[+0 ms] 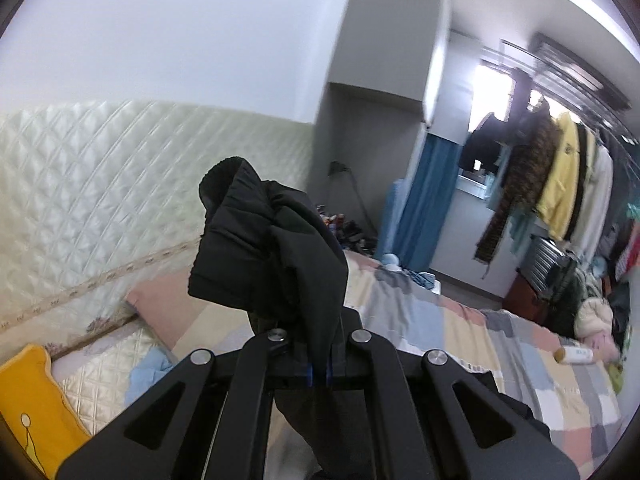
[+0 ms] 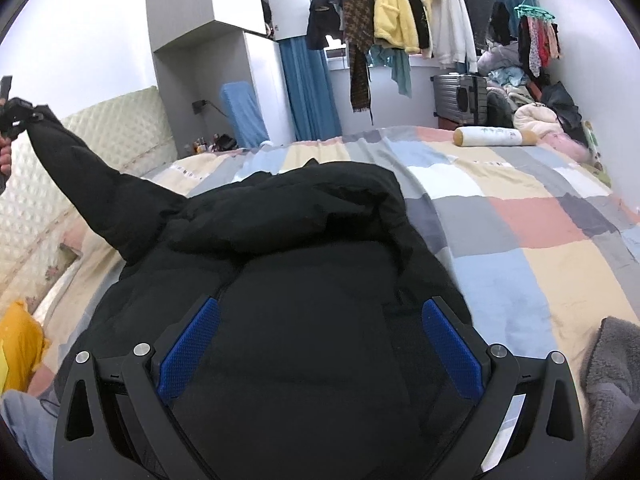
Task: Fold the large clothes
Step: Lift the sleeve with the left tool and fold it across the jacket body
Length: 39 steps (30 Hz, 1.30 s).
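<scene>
Clearly the step in hand is the sleeve fold: the left gripper (image 1: 320, 372) has its fingers together, clamped on the cuff end of the black jacket's sleeve (image 1: 268, 248), which bunches up above the pinch and stands well clear of the bed (image 1: 440, 320). From the right wrist view that same sleeve (image 2: 92, 184) runs taut from the jacket's shoulder out toward ten o'clock, where the left gripper (image 2: 12, 116) holds it high near the quilted headboard (image 2: 120, 128). The black jacket (image 2: 304, 320) itself lies spread on the patchwork bedspread, its hood or collar heaped toward twelve o'clock of the body. The right gripper (image 2: 320, 344) hovers just over the jacket's torso with its fingers (image 2: 188, 348) wide apart, the blue pads at either side and nothing between them; whether they touch the cloth I cannot tell. The fold seems early on, for the body looks not yet doubled over. The next move, as I judge it, calls for the left hand to carry the cuff across toward four o'clock and lay the sleeve flat over the chest, while the right gripper presses or pins the torso so the puffy fabric does not drag along. A bolster pillow (image 2: 496, 136) lies well apart at the far edge.
</scene>
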Available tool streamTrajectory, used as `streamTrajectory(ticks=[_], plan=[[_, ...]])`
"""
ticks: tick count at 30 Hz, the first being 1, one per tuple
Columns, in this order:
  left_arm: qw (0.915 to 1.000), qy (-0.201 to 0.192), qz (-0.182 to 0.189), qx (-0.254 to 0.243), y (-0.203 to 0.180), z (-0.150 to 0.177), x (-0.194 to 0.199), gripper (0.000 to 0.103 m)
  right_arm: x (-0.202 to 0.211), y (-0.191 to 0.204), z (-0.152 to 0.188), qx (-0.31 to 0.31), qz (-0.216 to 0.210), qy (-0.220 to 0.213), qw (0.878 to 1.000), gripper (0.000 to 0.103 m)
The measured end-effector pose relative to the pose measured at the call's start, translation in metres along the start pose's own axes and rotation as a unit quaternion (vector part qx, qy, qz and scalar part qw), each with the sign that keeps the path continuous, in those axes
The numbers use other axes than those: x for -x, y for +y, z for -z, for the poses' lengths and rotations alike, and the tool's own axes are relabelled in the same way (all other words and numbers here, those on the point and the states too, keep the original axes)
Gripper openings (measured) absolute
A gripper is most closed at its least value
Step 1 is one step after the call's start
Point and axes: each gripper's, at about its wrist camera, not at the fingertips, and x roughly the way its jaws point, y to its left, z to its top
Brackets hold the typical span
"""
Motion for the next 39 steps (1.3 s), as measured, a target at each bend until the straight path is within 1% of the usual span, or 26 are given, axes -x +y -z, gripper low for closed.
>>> streamTrajectory(ticks=[2,7,13,17,20,23,25,28,32,35,36,39], plan=[[0.9997,-0.003,0.01,-0.02,-0.02,0.001,0.005,0.003,0.004,-0.001,0.0,0.001,-0.002,-0.004,1.0,0.102],[0.9982,-0.011,0.039,-0.044,-0.064,0.012,0.012,0.003,0.011,-0.006,-0.001,0.005,0.008,-0.015,1.0,0.102],[0.9926,-0.006,0.092,-0.079,-0.142,0.042,0.012,0.003,0.013,-0.018,-0.001,-0.012,-0.001,-0.014,1.0,0.102],[0.986,0.005,0.134,-0.1,-0.199,0.069,0.012,0.003,0.017,-0.023,0.0,-0.02,-0.001,-0.021,1.0,0.102],[0.9784,0.021,0.167,-0.12,-0.243,0.097,0.008,0.003,0.02,-0.026,0.0,-0.021,0.007,-0.029,0.999,0.102],[0.9723,0.03,0.189,-0.133,-0.273,0.125,0.007,0.004,0.022,-0.027,0.001,-0.022,0.004,-0.031,0.999,0.102],[0.9683,0.041,0.203,-0.139,-0.291,0.149,0.001,0.004,0.024,-0.028,0.002,-0.022,0.002,-0.035,0.999,0.102],[0.9637,0.059,0.211,-0.152,-0.31,0.181,-0.008,0.003,0.023,-0.033,0.003,-0.03,-0.006,-0.033,0.999,0.102],[0.952,0.082,0.223,-0.193,-0.337,0.229,-0.021,0.003,0.019,-0.038,0.004,-0.044,-0.019,-0.026,0.998,0.102],[0.9453,0.104,0.227,-0.21,-0.349,0.257,-0.032,0.003,0.016,-0.043,0.004,-0.057,-0.031,-0.021,0.998,0.102],[0.9424,0.117,0.226,-0.217,-0.355,0.27,-0.038,0.003,0.014,-0.044,0.004,-0.06,-0.033,-0.019,0.997,0.102],[0.9366,0.155,0.221,-0.223,-0.363,0.294,-0.056,0.003,0.009,-0.047,0.005,-0.065,-0.036,-0.013,0.997,0.102]])
